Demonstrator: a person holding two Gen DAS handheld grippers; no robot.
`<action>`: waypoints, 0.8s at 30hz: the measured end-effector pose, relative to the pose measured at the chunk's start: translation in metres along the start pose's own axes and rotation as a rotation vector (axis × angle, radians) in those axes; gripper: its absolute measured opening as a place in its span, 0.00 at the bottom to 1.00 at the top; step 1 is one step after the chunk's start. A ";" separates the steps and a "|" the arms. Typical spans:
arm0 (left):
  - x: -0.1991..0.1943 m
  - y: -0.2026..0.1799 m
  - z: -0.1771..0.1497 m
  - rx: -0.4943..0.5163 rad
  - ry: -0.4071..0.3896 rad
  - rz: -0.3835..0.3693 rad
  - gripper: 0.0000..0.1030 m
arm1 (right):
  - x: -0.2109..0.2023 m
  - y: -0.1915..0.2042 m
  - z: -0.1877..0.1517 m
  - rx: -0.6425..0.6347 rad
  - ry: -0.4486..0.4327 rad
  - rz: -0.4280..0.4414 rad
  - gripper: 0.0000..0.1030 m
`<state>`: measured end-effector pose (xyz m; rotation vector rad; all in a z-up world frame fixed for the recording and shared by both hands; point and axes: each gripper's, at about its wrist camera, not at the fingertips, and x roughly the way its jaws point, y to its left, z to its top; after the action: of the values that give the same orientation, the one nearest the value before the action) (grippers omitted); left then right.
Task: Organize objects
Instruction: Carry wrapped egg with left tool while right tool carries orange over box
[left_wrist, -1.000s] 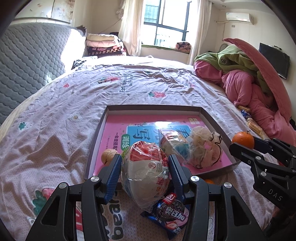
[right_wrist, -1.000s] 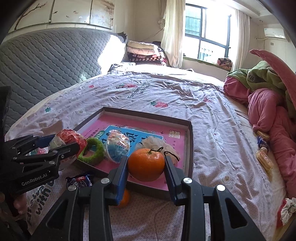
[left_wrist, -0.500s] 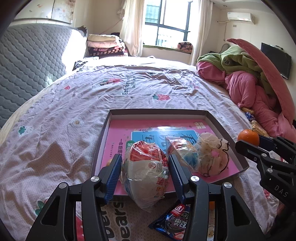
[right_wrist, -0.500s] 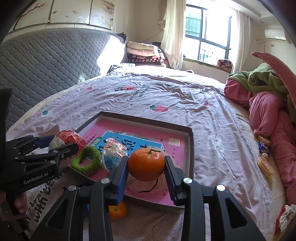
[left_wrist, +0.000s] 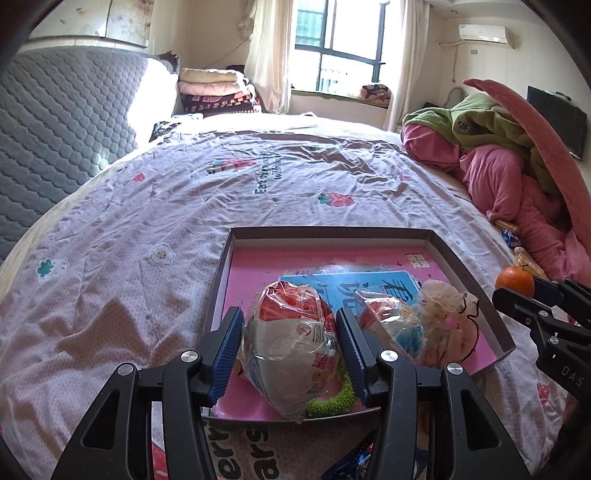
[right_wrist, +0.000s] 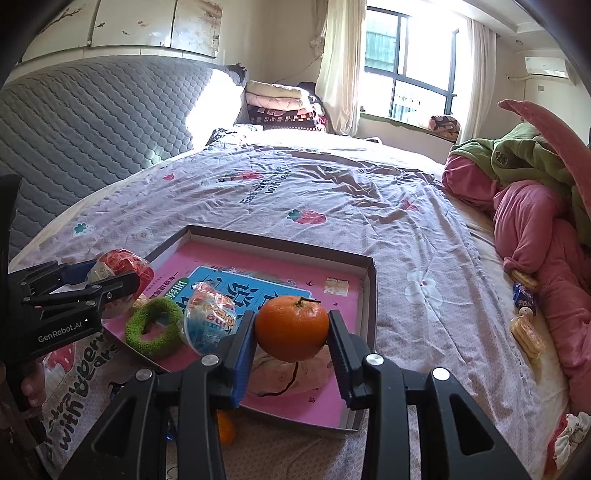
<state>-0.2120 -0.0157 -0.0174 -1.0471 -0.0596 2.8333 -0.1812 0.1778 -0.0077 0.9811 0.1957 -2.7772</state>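
2 grippers: left gripper (left_wrist: 290, 341), right gripper (right_wrist: 291, 334). 1 shallow tray (right_wrist: 369, 295) on 1 bed (right_wrist: 332, 206). 2 oranges: 1 orange (right_wrist: 291, 326) clamped, 1 second orange (right_wrist: 226, 430) at 7 o'clock of it. 2 wrapped snack bowls: red bowl (left_wrist: 291, 343), blue bowl (right_wrist: 208, 321). 1 green ring (right_wrist: 153, 326). 1 cloth pouch (left_wrist: 448, 325). 1 dark snack packet (left_wrist: 351, 463) at 6 o'clock.

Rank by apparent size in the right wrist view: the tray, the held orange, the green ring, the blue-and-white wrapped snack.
1. tray, clearly largest.
2. orange, though nearness to the camera inflates it.
3. green ring and wrapped snack look about alike; not ranked.
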 end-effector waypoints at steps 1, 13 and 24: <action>0.002 0.001 0.000 0.000 0.003 0.002 0.52 | 0.001 -0.001 0.000 0.000 0.003 -0.002 0.37; 0.016 -0.003 -0.009 0.002 0.023 -0.020 0.52 | 0.011 -0.010 -0.010 0.021 0.041 0.001 0.37; 0.016 -0.011 -0.018 0.026 0.026 -0.022 0.52 | 0.021 -0.005 -0.025 0.013 0.097 0.021 0.37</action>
<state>-0.2109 -0.0032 -0.0407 -1.0708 -0.0309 2.7925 -0.1832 0.1849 -0.0398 1.1154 0.1803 -2.7173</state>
